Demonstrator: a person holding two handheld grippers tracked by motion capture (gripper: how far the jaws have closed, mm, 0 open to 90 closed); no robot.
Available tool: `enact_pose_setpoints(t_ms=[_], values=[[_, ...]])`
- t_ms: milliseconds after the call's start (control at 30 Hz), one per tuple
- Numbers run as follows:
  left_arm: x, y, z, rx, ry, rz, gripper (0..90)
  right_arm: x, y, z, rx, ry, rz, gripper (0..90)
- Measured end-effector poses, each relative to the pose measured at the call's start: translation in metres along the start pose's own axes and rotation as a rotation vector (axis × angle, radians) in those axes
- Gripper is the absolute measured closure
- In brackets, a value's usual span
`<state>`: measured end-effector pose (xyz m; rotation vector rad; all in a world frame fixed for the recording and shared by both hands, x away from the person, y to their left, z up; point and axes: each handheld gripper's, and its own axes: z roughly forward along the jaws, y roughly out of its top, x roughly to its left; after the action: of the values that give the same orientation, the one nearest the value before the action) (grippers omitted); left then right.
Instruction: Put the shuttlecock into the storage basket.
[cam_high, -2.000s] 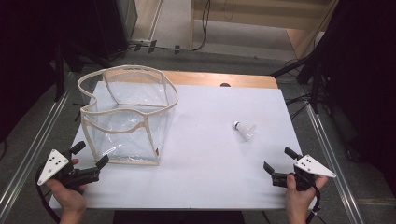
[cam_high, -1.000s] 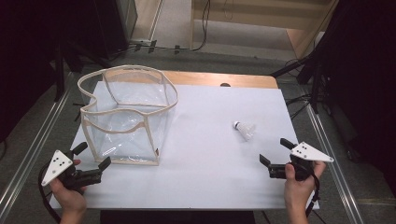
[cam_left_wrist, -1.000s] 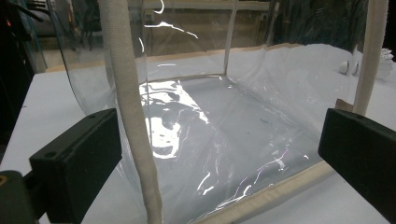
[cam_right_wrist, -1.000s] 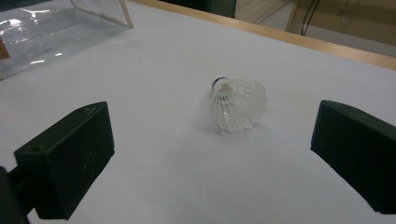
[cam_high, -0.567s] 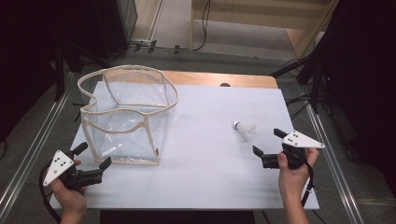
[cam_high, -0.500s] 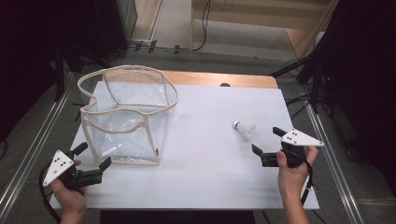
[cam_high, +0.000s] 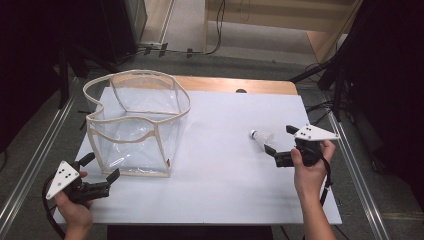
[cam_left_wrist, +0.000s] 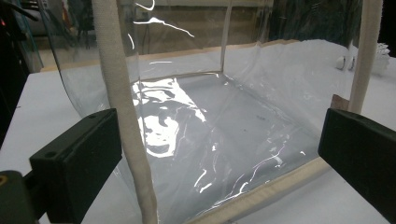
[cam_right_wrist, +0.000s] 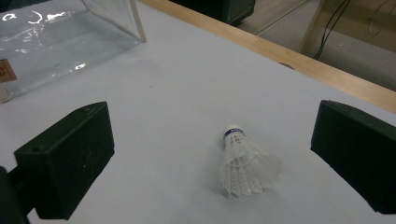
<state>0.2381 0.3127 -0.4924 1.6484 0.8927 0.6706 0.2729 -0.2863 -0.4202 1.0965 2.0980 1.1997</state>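
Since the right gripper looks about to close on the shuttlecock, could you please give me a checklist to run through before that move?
1. Right gripper jaws open: ok.
2. Shuttlecock between the jaws' line in the right gripper view: ok.
3. Shuttlecock lying free on the white table, nothing touching it: ok.
4. Jaws level with the shuttlecock: cannot tell.
5. Clear bag standing open at top: ok.
6. Left gripper open beside the bag: ok.

White-topped table (cam_high: 220, 125), wood far edge; grey floor (cam_high: 190, 30); dark surroundings.
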Motion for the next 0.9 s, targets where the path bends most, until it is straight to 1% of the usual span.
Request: enact_pose_setpoints(t_ms=[67, 267, 333, 367, 433, 567, 600, 667, 700, 733, 767, 833, 900], values=[[0.0, 0.0, 0.0, -0.001, -0.001, 0.0, 0.0, -0.001, 0.005, 0.005, 0.009, 0.008, -0.009, 0.0], [0.0, 0.0, 0.0, -0.002, -0.004, 0.003, 0.1, -0.003, 0.014, 0.012, 0.022, 0.014, -0.012, 0.0], [0.0, 0.0, -0.001, -0.003, -0.003, 0.003, 0.0, -0.004, 0.021, 0.016, 0.035, 0.012, -0.027, 0.0], [0.0, 0.0, -0.001, -0.004, -0.003, 0.003, 0.0, -0.004, 0.021, 0.016, 0.035, 0.012, -0.027, 0.0], [-0.001, 0.0, 0.0, -0.003, -0.005, 0.003, 0.1, -0.005, 0.028, 0.019, 0.057, 0.021, -0.04, 0.0], [-0.001, 0.0, 0.0, 0.0, -0.005, 0.009, 0.1, -0.006, 0.033, 0.023, 0.074, 0.033, -0.046, 0.0], [-0.001, 0.0, 0.0, -0.002, -0.006, 0.009, 0.1, -0.007, 0.037, 0.026, 0.09, 0.036, -0.046, 0.0], [-0.001, 0.0, 0.0, -0.002, -0.007, 0.009, 0.1, -0.007, 0.038, 0.027, 0.094, 0.039, -0.049, 0.0], [-0.001, 0.0, 0.0, -0.002, -0.006, 0.009, 0.1, -0.008, 0.043, 0.032, 0.115, 0.044, -0.055, 0.0], [-0.001, 0.0, 0.0, -0.002, -0.006, 0.009, 0.1, -0.008, 0.043, 0.032, 0.115, 0.044, -0.055, 0.0], [-0.001, 0.0, 0.0, -0.003, -0.006, 0.009, 0.1, -0.009, 0.046, 0.036, 0.133, 0.047, -0.055, 0.0], [-0.001, 0.0, -0.001, -0.007, -0.007, 0.01, 0.1, -0.01, 0.049, 0.039, 0.138, 0.055, -0.059, 0.0], [-0.001, 0.0, -0.001, -0.006, -0.009, 0.012, 0.1, -0.014, 0.055, 0.047, 0.162, 0.073, -0.057, 0.0]])
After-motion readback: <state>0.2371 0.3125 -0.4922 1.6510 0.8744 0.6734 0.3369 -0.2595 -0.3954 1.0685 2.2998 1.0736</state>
